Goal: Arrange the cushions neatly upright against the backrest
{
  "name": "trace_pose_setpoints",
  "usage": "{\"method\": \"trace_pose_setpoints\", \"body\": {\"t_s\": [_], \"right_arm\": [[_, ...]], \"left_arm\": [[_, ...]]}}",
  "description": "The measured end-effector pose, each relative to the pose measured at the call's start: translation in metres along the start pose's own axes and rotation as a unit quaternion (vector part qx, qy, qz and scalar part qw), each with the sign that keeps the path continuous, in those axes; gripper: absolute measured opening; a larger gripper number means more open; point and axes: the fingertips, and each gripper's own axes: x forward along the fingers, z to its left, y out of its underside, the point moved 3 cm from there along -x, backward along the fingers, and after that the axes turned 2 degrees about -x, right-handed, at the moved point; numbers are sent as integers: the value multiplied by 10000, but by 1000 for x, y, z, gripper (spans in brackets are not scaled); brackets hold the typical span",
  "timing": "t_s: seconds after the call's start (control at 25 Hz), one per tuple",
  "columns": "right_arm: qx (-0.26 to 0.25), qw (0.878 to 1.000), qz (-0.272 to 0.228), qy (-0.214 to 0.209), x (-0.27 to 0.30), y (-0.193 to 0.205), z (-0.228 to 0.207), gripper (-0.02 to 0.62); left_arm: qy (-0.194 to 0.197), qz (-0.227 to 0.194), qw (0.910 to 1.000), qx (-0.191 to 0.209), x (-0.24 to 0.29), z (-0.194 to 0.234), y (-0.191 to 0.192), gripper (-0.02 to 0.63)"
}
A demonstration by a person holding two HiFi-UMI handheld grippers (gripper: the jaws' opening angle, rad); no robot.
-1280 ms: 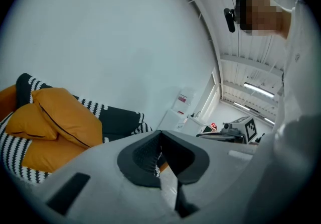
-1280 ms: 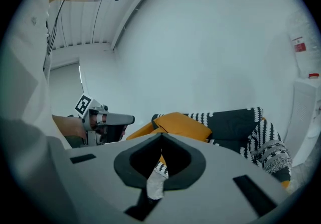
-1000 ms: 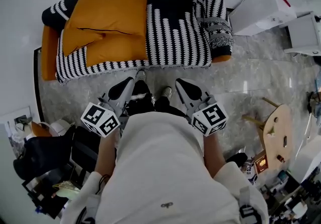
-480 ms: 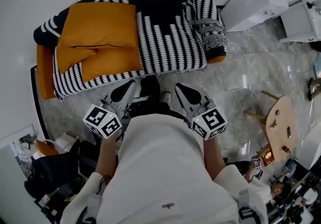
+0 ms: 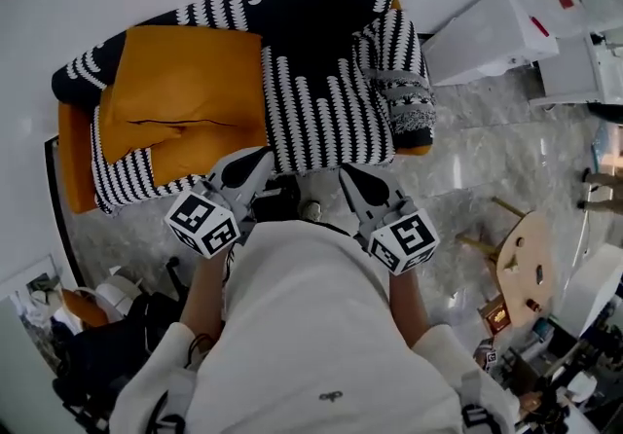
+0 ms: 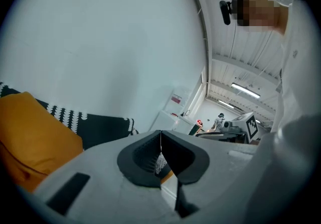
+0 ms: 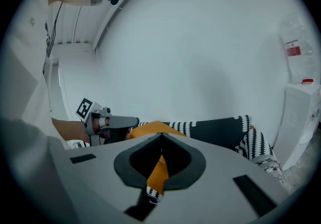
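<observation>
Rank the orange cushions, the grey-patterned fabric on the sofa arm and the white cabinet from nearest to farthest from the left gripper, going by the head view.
1. orange cushions: just ahead of the left gripper, to its left.
2. grey-patterned fabric: off to the right.
3. white cabinet: farther right still, in the view's upper right.

The left tongs (image 5: pixel 256 163) and right tongs (image 5: pixel 351 178) point forward, side by side before the torso (image 5: pixel 311 325), jaws pressed together, holding nothing.

right now that's two orange cushions (image 5: pixel 185 72); one sofa (image 5: pixel 73 160); one striped throw (image 5: pixel 321 91); one wooden table (image 5: pixel 526 262); left gripper (image 5: pixel 261 158) plus right gripper (image 5: pixel 348 174) makes two
</observation>
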Motion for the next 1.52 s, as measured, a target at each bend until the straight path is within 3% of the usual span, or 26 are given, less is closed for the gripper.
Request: {"method": "trace_pose_setpoints", "body": {"t_s": [0.28,0.56,0.76,1.0,1.2,1.36,1.52], "right_arm": [[-75,9999,62,-121,73,-43,-19,8],[-122,9979,429,-469,153,-64,-23,8],[-298,9939,734,-771,207,-77,-15,8],[-478,9865,1190,-1019,260,-81,-7,8],[-559,9806,1438,-1209,286,-84,1,8],[-634,9750,1642,-1360,303,-83,5,8],[-701,9695,1835,-1465,311,-82,8,8]], "left_arm": [[-149,-166,9997,-113,16,67,-42,12],[-929,-279,9948,-302,4,151,-68,14],[-1384,-513,9870,-638,-26,215,-61,14],[-2105,-431,9686,-1253,-59,291,-21,14],[-2644,-287,9492,-1683,-81,328,18,23],[-2945,53,9361,-1922,-90,349,52,135],[-3201,215,9175,-2350,-94,366,83,198]]}}
